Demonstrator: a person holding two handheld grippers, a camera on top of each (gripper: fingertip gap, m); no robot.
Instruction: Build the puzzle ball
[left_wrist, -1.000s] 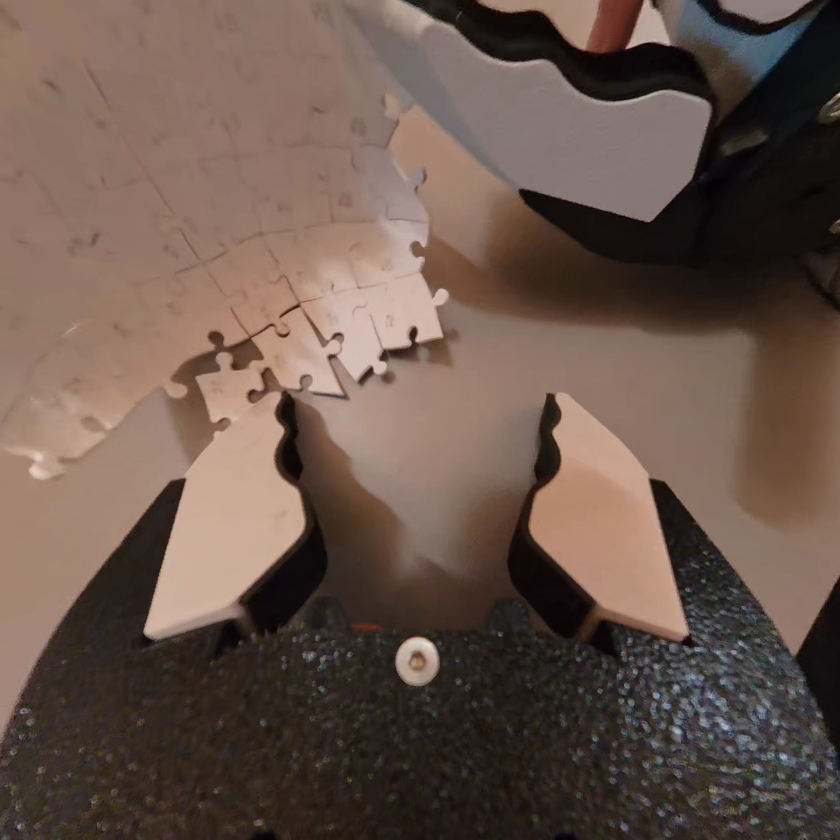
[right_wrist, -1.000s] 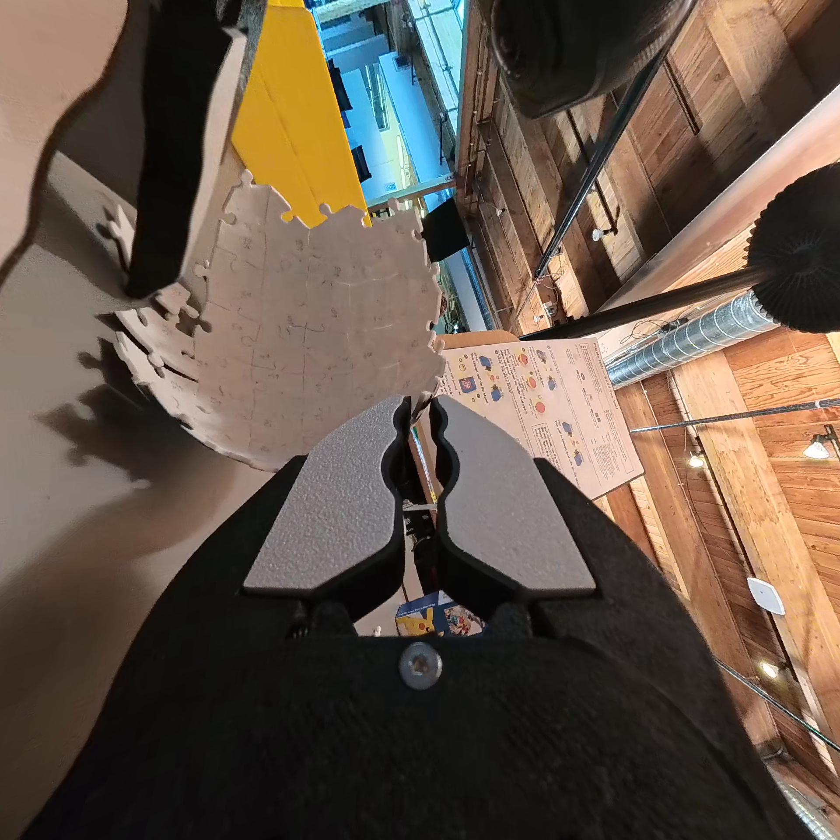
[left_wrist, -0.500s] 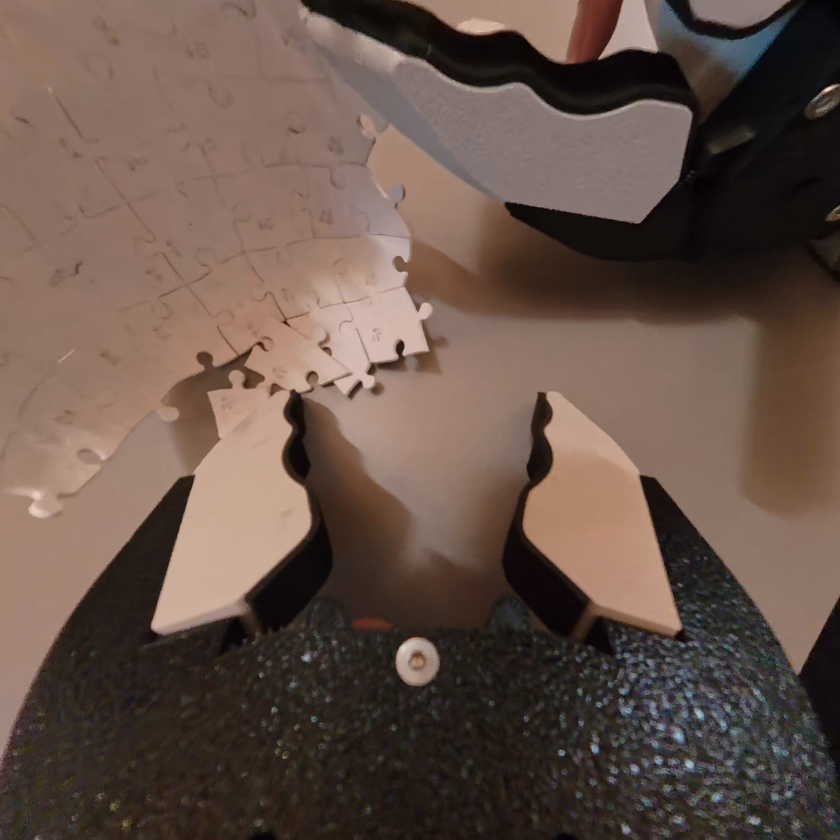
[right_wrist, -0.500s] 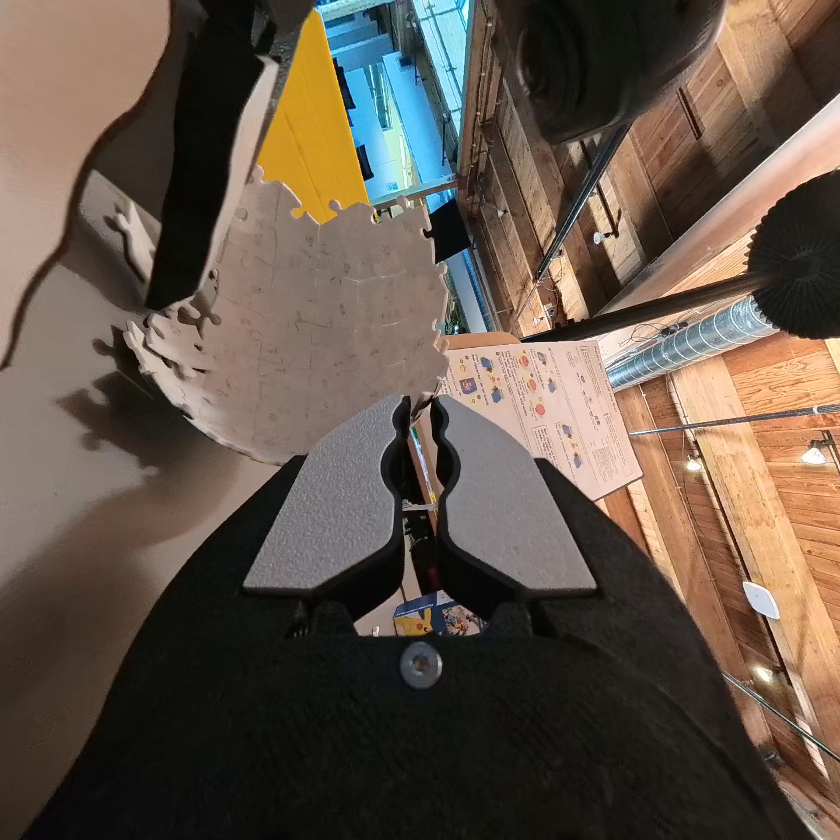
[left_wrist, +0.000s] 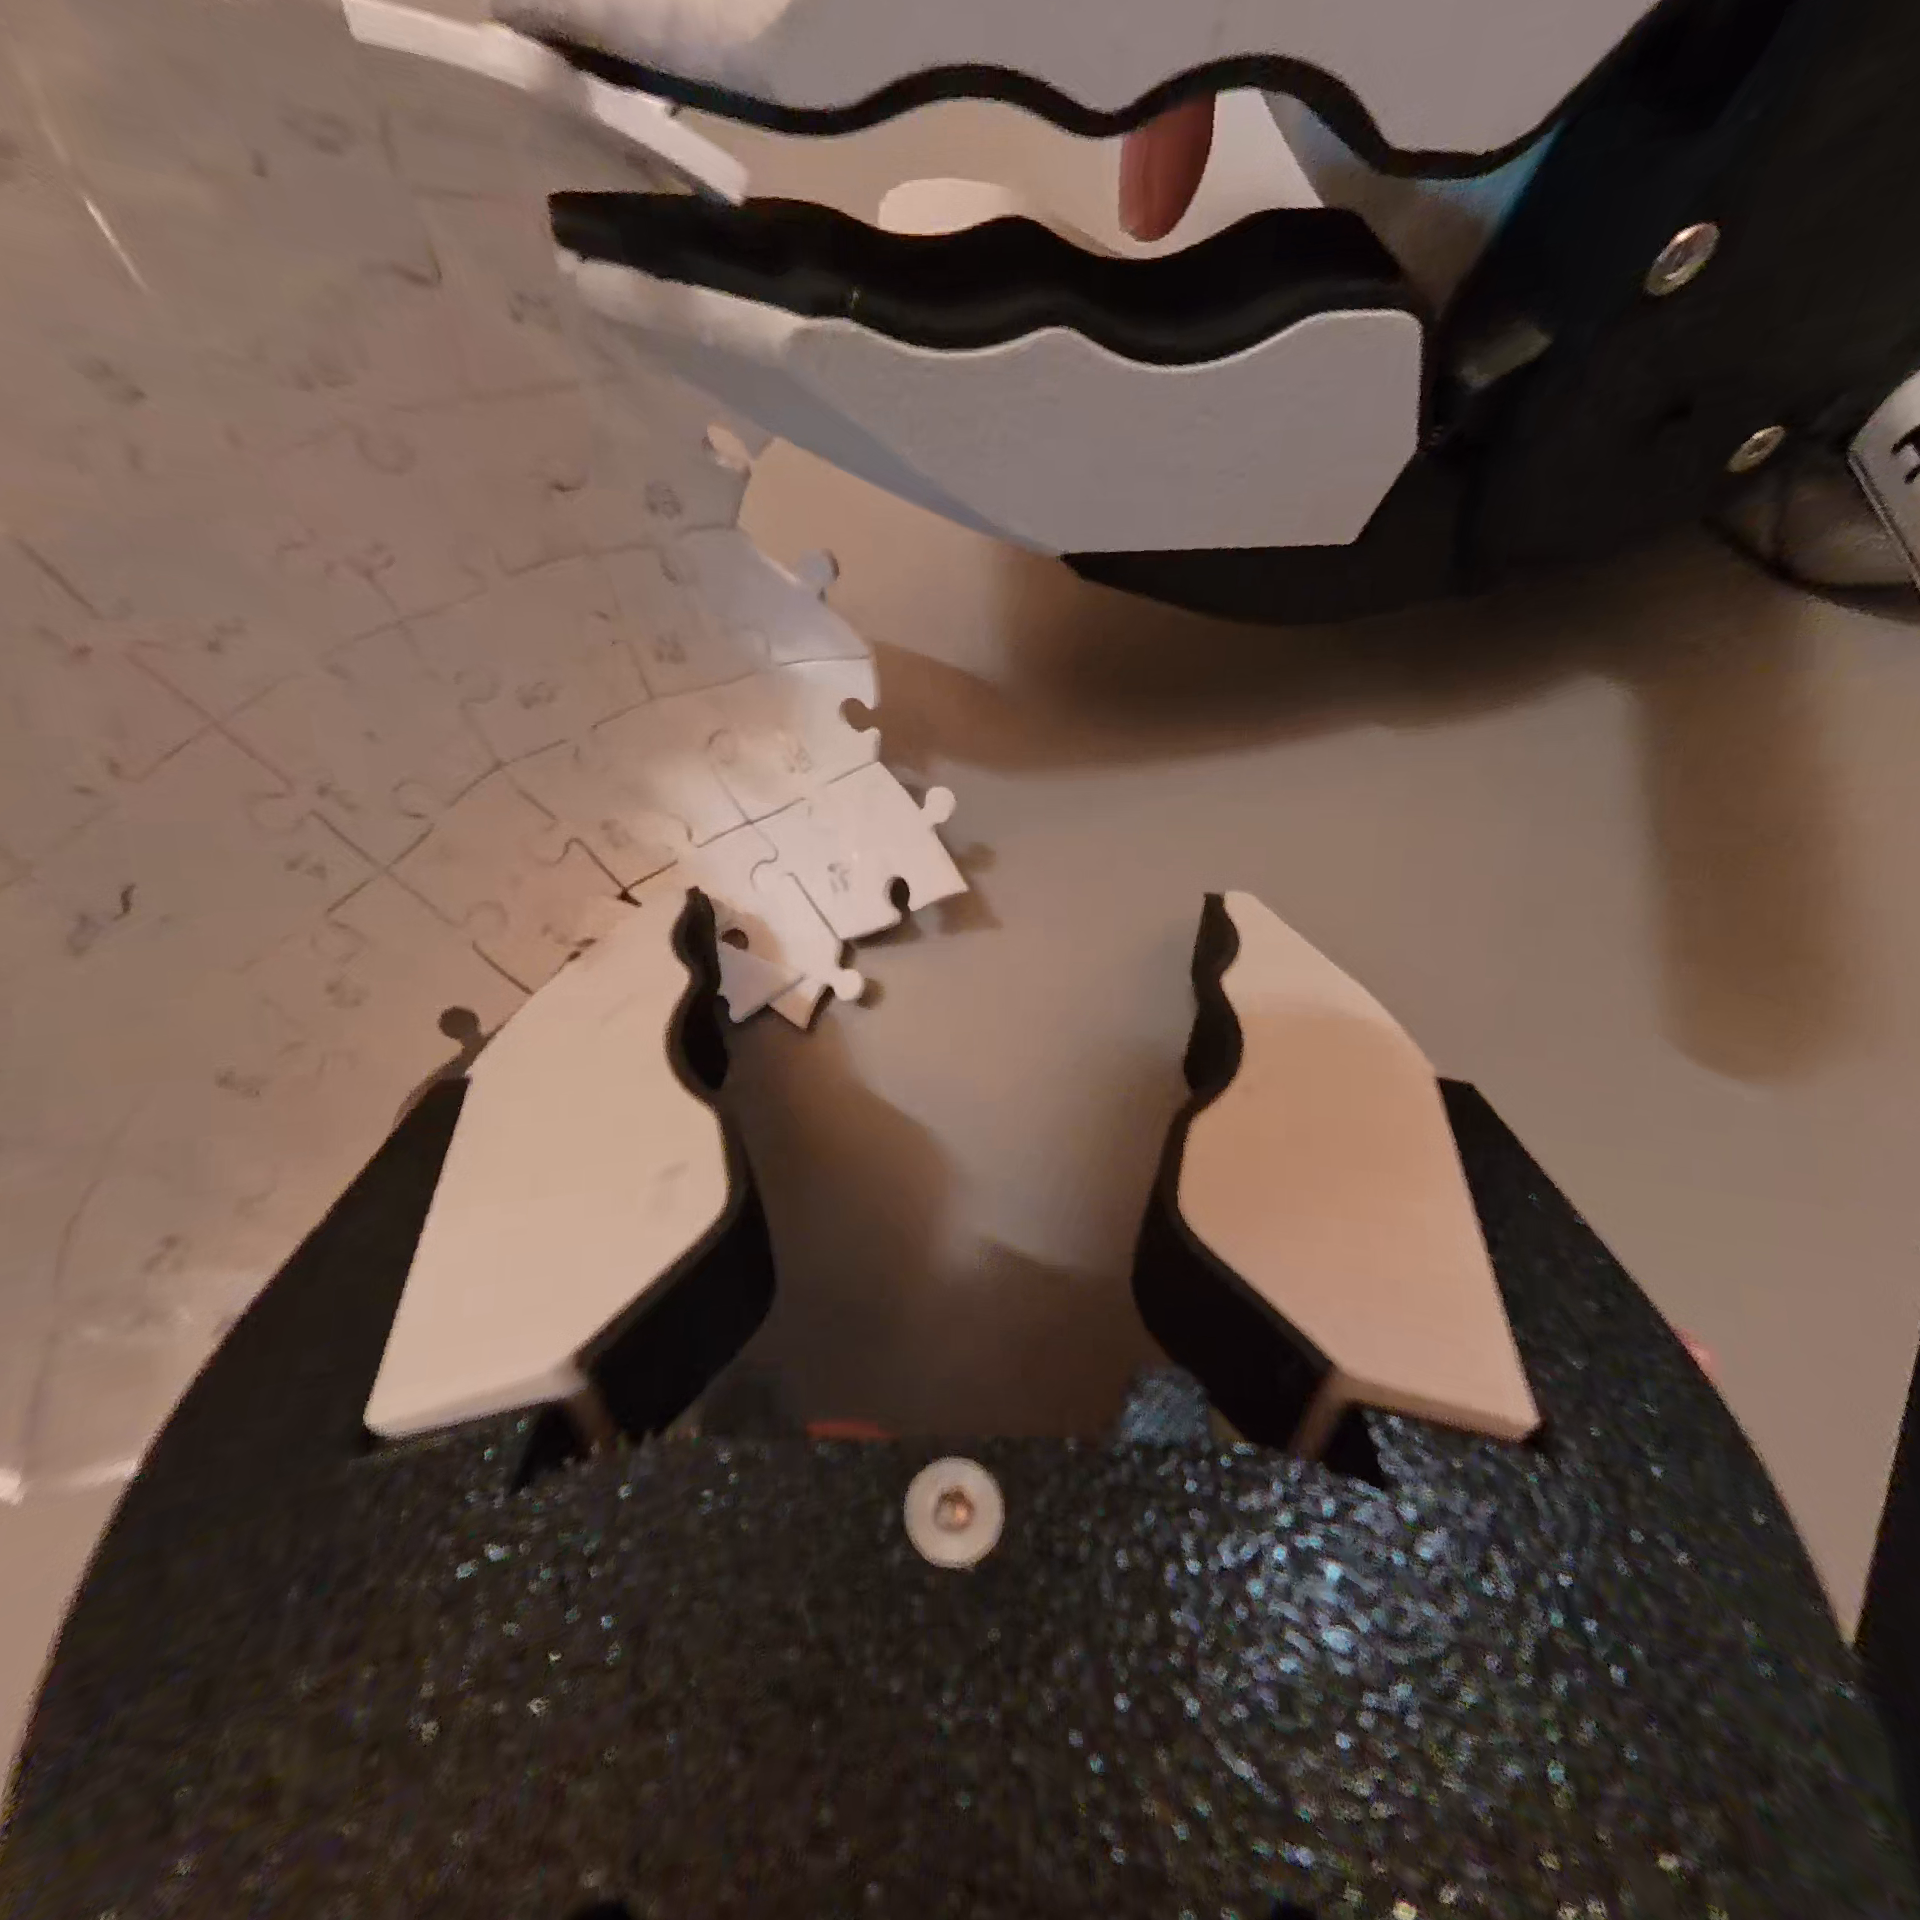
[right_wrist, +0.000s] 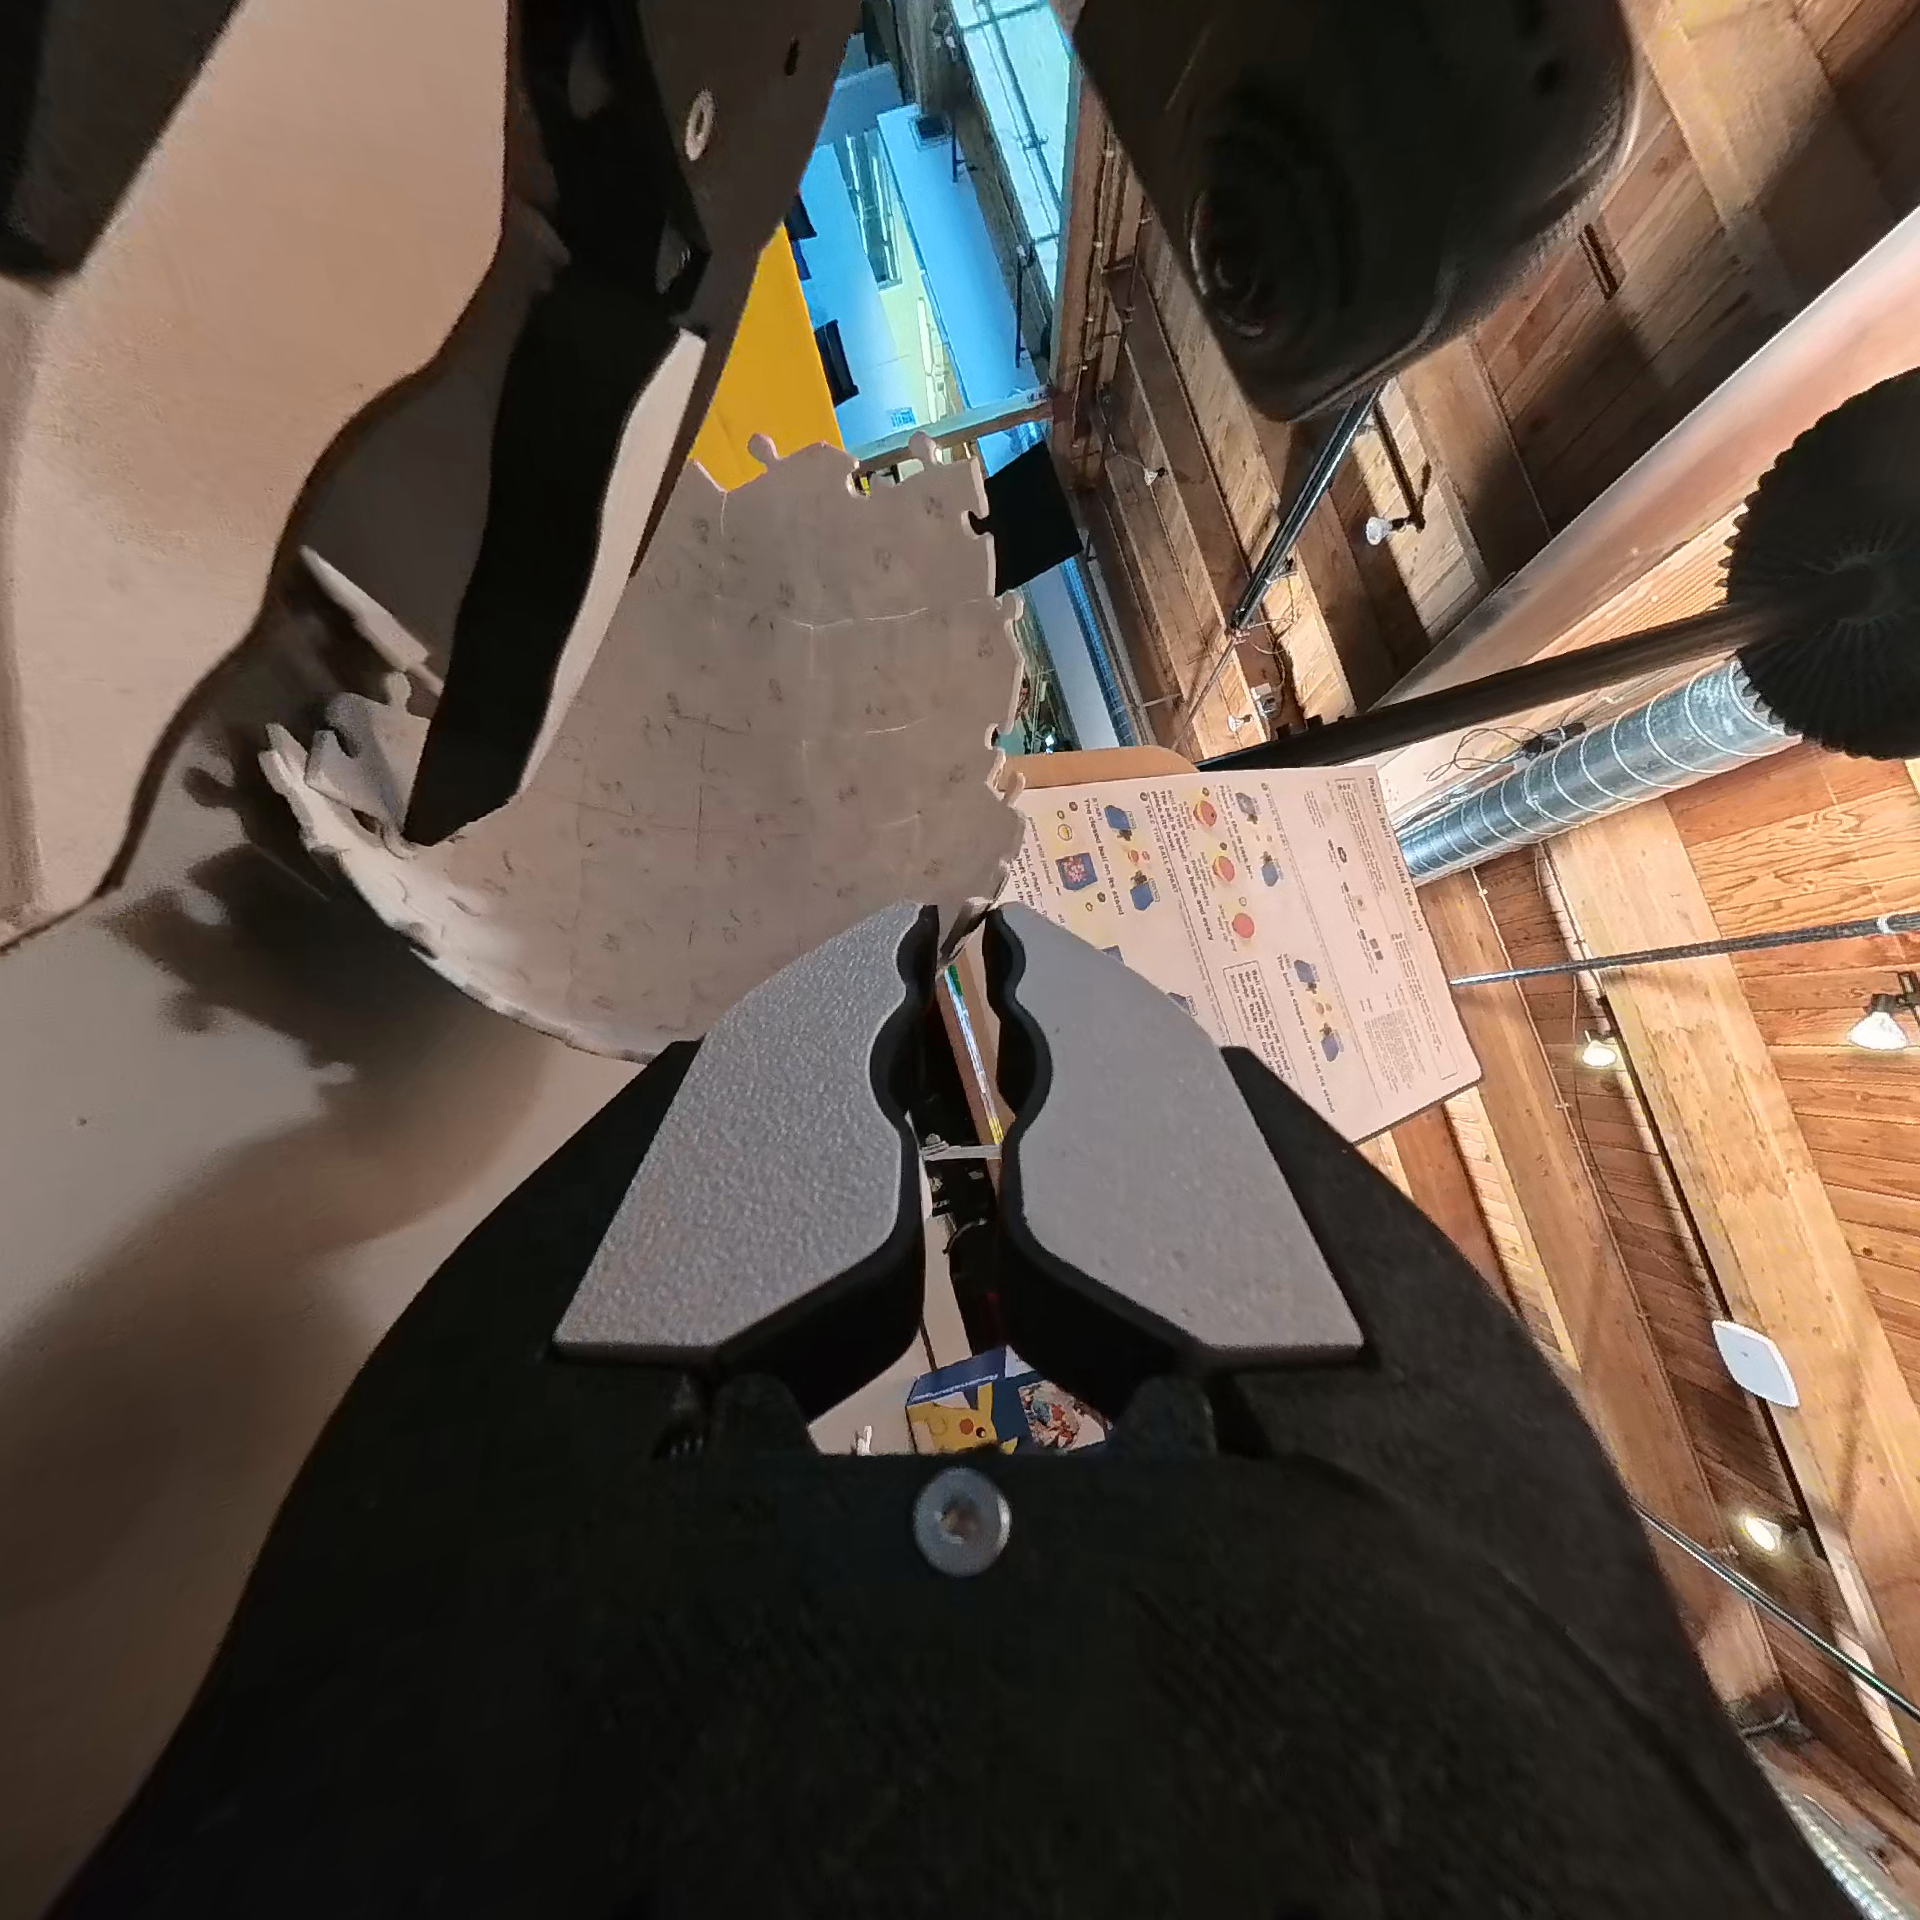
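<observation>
While the left claw (left_wrist: 956, 997) gapes, the right claw (right_wrist: 961, 940) seemingly pinches one curved puzzle shell (right_wrist: 748, 790).

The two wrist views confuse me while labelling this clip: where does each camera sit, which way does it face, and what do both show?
Left wrist view: sits behind the open left gripper, facing down at the tan table and the curved puzzle shell; a fingertip shows beyond the right gripper.
Right wrist view: sits behind the right gripper, shut on the shell's edge, tilted up toward the wooden ceiling and an instruction sheet.
Shared: the shell and each other's gripper.
</observation>
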